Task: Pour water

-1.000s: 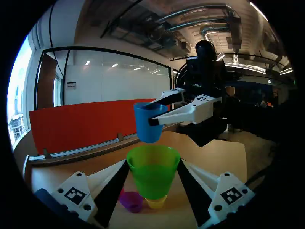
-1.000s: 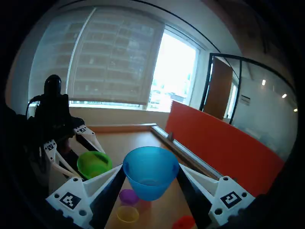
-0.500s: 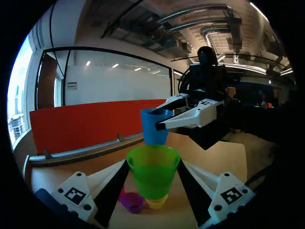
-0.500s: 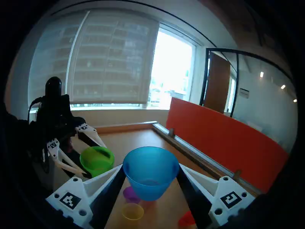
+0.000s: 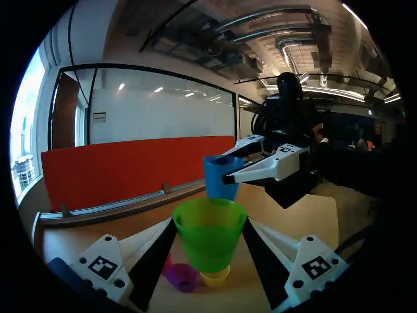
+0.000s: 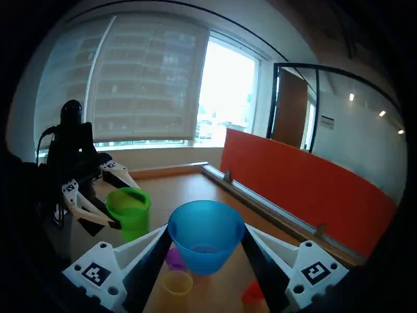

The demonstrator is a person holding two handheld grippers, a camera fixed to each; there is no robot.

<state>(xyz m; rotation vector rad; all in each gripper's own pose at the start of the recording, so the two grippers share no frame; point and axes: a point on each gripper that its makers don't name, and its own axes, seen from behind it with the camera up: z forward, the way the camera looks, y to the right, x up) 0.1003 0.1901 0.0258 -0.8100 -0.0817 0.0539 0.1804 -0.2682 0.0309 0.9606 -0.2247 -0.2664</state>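
Pouring seems done: left gripper (image 5: 208, 224) clamps upright green cup (image 5: 209, 245) lower centre, right gripper (image 6: 206, 229) clamps blue cup (image 6: 206, 253), upright, nearly empty

A purple cup (image 5: 181, 276), a yellow cup (image 5: 215, 276) and a red cup (image 6: 253, 293) stand on a wooden table (image 6: 172, 190) near a long red partition (image 5: 125, 167), a bright window (image 6: 227, 104) past the partition's end.

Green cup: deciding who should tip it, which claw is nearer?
Left. The left claw grips the green cup; the right claw, holding the blue cup, is apart, beyond it.
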